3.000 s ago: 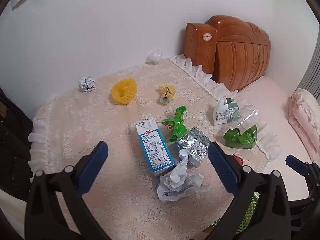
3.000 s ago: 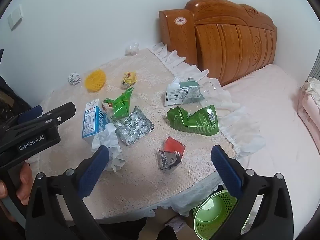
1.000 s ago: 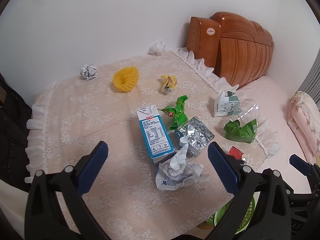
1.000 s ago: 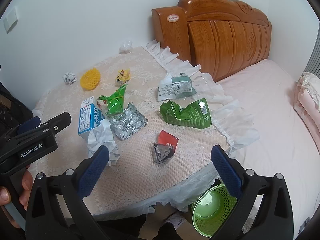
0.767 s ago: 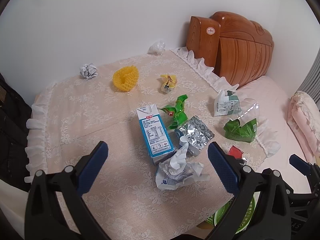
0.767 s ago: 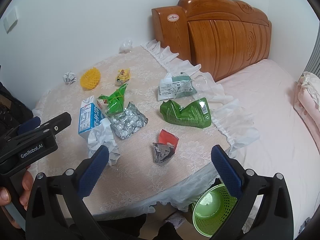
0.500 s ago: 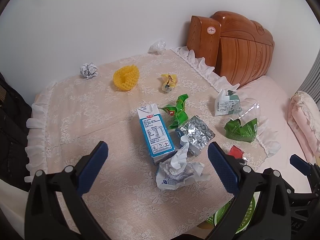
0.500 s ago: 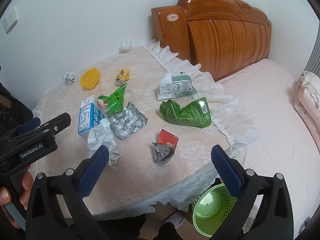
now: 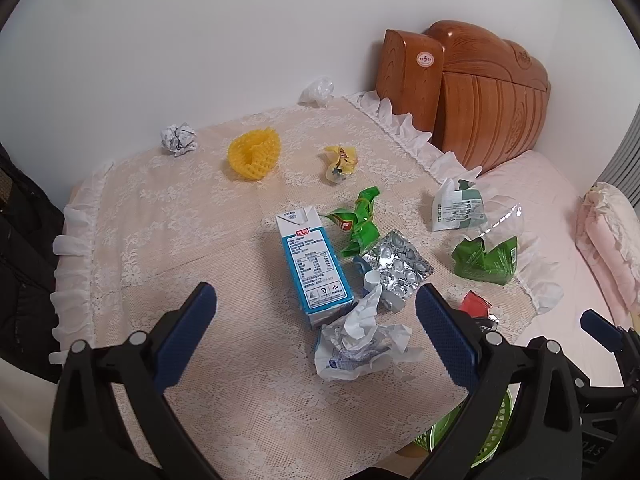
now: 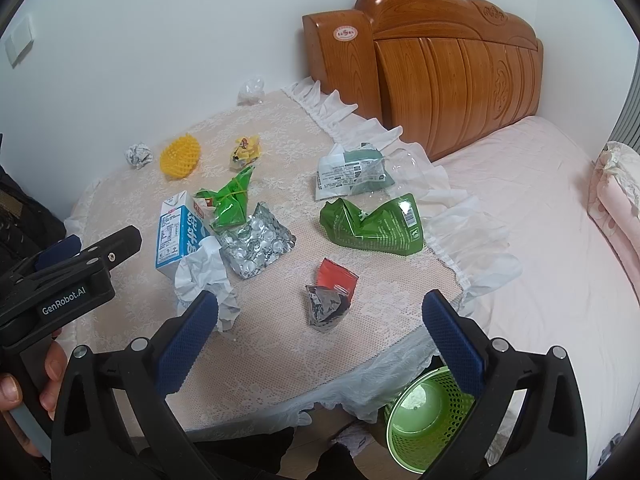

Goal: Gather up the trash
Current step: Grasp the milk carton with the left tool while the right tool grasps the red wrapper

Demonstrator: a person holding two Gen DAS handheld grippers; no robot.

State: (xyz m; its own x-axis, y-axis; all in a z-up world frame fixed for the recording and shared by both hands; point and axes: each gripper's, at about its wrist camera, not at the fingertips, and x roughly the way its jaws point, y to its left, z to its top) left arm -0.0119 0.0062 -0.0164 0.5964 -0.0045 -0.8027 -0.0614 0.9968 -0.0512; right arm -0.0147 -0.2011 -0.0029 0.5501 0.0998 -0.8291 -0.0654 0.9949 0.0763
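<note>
Trash lies on a lace-covered table [image 9: 168,240]: a blue milk carton [image 9: 314,264], crumpled white paper [image 9: 360,344], a foil blister pack [image 9: 402,262], a green wrapper [image 9: 360,224], a green bag [image 10: 374,226], a red and silver wrapper [image 10: 330,298], a clear bag [image 10: 354,174], a yellow foam net [image 9: 254,154], a yellow candy wrapper [image 9: 339,160] and a paper ball [image 9: 179,139]. A green mesh bin [image 10: 430,424] stands on the floor below the table's front edge. My left gripper [image 9: 316,336] is open above the crumpled paper. My right gripper [image 10: 320,340] is open above the red wrapper.
A wooden headboard [image 10: 440,68] and a pink bed [image 10: 560,220] lie to the right. A white wall runs behind the table. A clear plastic wad [image 9: 318,90] sits at the table's far edge. The left gripper's body shows in the right wrist view [image 10: 68,276].
Over three seconds both grippers drew back and rose a little, so the table shows smaller. In the last second almost nothing moved. Both stay open and empty.
</note>
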